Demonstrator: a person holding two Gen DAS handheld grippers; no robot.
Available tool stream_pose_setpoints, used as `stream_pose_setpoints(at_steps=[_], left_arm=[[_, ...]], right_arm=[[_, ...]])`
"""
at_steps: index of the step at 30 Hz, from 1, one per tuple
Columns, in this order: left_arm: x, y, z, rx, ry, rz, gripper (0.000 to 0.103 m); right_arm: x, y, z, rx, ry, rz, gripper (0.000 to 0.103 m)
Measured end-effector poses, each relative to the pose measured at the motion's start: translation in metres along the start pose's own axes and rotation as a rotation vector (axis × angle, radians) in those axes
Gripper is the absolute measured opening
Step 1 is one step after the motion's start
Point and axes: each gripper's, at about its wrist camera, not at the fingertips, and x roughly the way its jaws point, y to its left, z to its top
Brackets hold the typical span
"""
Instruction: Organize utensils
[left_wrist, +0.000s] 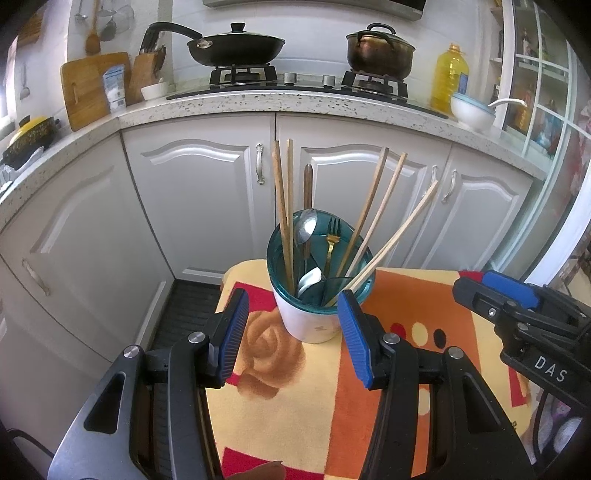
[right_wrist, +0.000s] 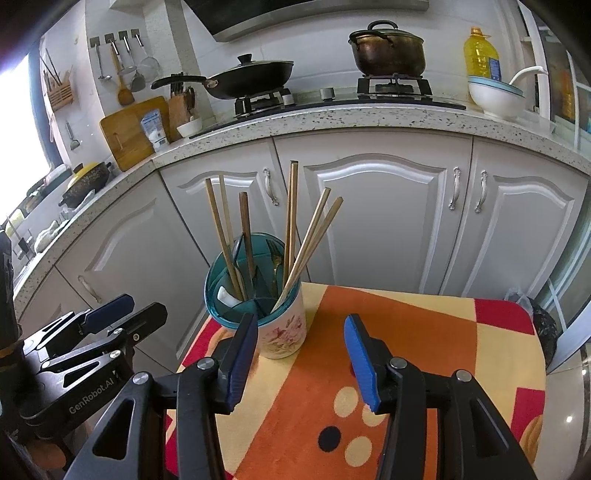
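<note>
A white utensil holder with a teal rim (left_wrist: 314, 321) stands on the cloth-covered table (left_wrist: 295, 406), also in the right wrist view (right_wrist: 282, 332). It holds several wooden chopsticks (left_wrist: 282, 206), a metal spoon (left_wrist: 307, 225), a gold fork (left_wrist: 332, 236) and a white ceramic spoon (left_wrist: 309, 279). My left gripper (left_wrist: 293, 332) is open and empty, just in front of the holder. My right gripper (right_wrist: 301, 356) is open and empty, to the holder's right; it also shows in the left wrist view (left_wrist: 495, 291).
White kitchen cabinets (left_wrist: 207, 206) stand behind the table. The counter above (left_wrist: 258, 101) carries a stove with a black pan (left_wrist: 236, 48) and a pot (left_wrist: 380, 51), an oil bottle (left_wrist: 448, 74) and a white bowl (left_wrist: 471, 110). The table edge drops off on the left.
</note>
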Motion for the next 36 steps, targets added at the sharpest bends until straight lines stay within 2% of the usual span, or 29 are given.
stream_pose_setpoints(at_steps=[25,36], left_arm=[[0.0025,-0.0046,0.0022,0.014,0.004,0.004,0.049],[0.0079,-0.0048,0.0001,-0.008,0.024,-0.026,0.049]], right_arm=[[0.0047,-0.0012,0.0004,0.010,0.010,-0.001,0.051],[0.0075,-0.0017,-0.0018,0.013,0.015,0.004,0.052]])
